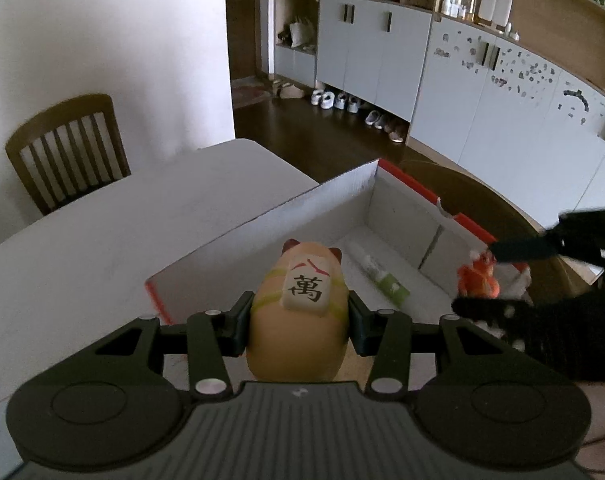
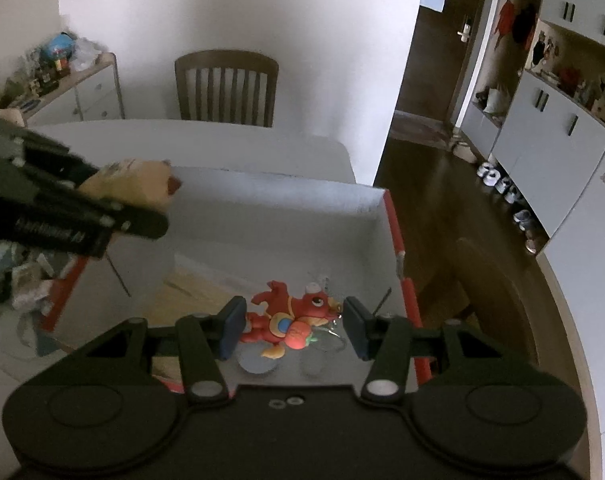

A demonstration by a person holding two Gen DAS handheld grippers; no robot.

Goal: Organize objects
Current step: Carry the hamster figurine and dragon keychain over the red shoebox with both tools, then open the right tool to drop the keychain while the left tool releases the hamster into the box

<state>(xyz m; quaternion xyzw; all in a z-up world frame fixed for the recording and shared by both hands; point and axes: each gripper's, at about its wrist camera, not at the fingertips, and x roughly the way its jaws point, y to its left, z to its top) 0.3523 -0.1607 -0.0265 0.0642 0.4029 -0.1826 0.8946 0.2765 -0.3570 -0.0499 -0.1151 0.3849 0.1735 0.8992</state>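
Left gripper [image 1: 298, 322]: both pads pressed to the flanks of a cat figurine [image 1: 298, 320], clamped and held above the near end of an open box [image 1: 262, 216]. Figurine: egg-shaped, tan body, two small dark-red ears at the far end, pale green bands around the middle, and a cream mahjong-style tile on its back bearing a red mark above a black character. Right gripper [image 2: 294, 326]: jaws moderately apart, with a gap visible at each pad, so nothing is clamped; a red dragon toy [image 2: 290, 316] lies between them on the box floor. Dragon toy: glossy red, orange feet, blue and yellow patch on the belly, a round red fruit with a green leaf against its front, small white cap on the head, a clear looped cord beside it. Box: white inside, red on the outer edges, standing on a white table [image 1: 82, 240]. White tube [image 1: 376, 274] with a green label lies on the box floor beyond the figurine. Wooden slat-back chair [image 1: 68, 148] stands at the table's far side, against a white wall.
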